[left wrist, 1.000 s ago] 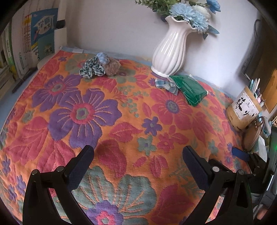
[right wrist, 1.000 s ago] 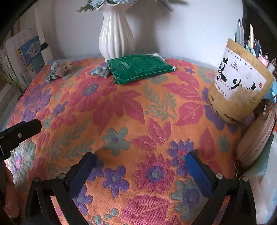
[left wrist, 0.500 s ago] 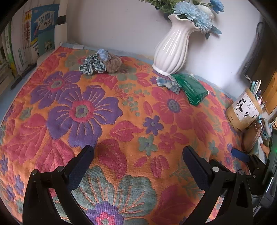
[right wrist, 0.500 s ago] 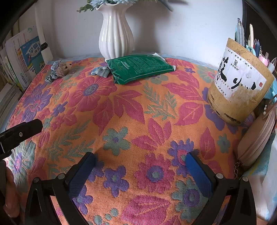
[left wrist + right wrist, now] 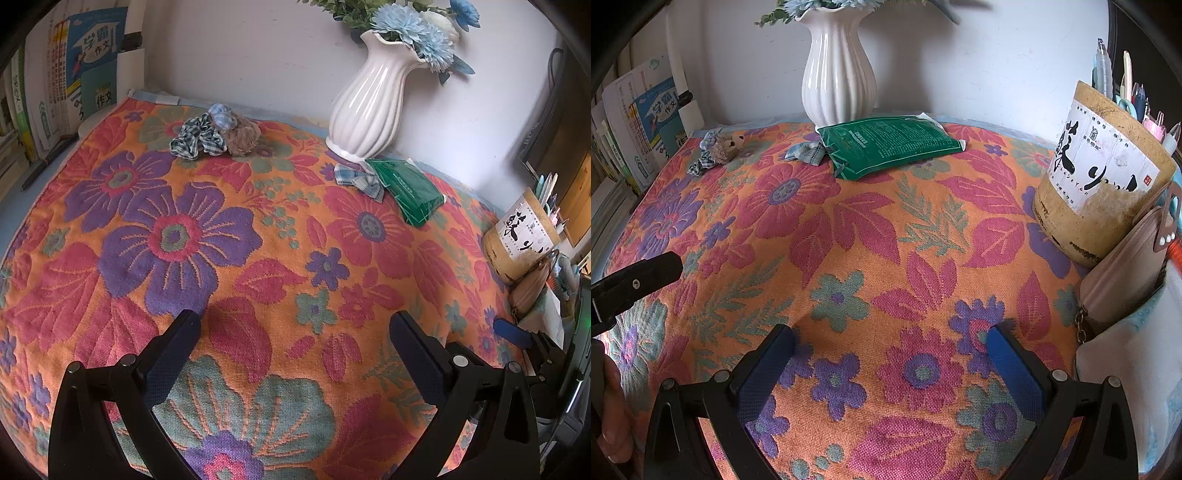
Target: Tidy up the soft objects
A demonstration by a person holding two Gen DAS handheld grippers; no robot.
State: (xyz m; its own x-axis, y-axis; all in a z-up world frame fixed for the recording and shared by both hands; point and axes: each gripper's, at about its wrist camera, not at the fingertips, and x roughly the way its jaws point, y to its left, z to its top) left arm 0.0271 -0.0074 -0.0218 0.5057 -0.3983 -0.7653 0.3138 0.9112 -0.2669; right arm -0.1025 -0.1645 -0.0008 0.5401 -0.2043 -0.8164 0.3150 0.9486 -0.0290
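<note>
A small heap of soft things lies at the far left of the flowered cloth (image 5: pixel 258 258): a blue checked scrunchie (image 5: pixel 197 142), a light blue one (image 5: pixel 221 115) and a brown plush toy (image 5: pixel 242 138). The heap also shows in the right wrist view (image 5: pixel 716 151). A checked blue bow (image 5: pixel 360 181) (image 5: pixel 807 152) lies by the vase, touching a green soft pack (image 5: pixel 408 192) (image 5: pixel 890 142). My left gripper (image 5: pixel 295 328) is open and empty over the near cloth. My right gripper (image 5: pixel 892 341) is open and empty, near the right side.
A white vase (image 5: pixel 373 110) (image 5: pixel 836 77) with blue flowers stands at the back by the wall. A pen holder (image 5: pixel 1100 184) (image 5: pixel 521 236) and a beige pouch (image 5: pixel 1126 266) stand at the right edge. Books (image 5: pixel 55 74) line the left.
The left gripper has drawn back and tilted a little, so the heap and vase sit lower in its view. The right gripper has barely moved. Both stay open.
</note>
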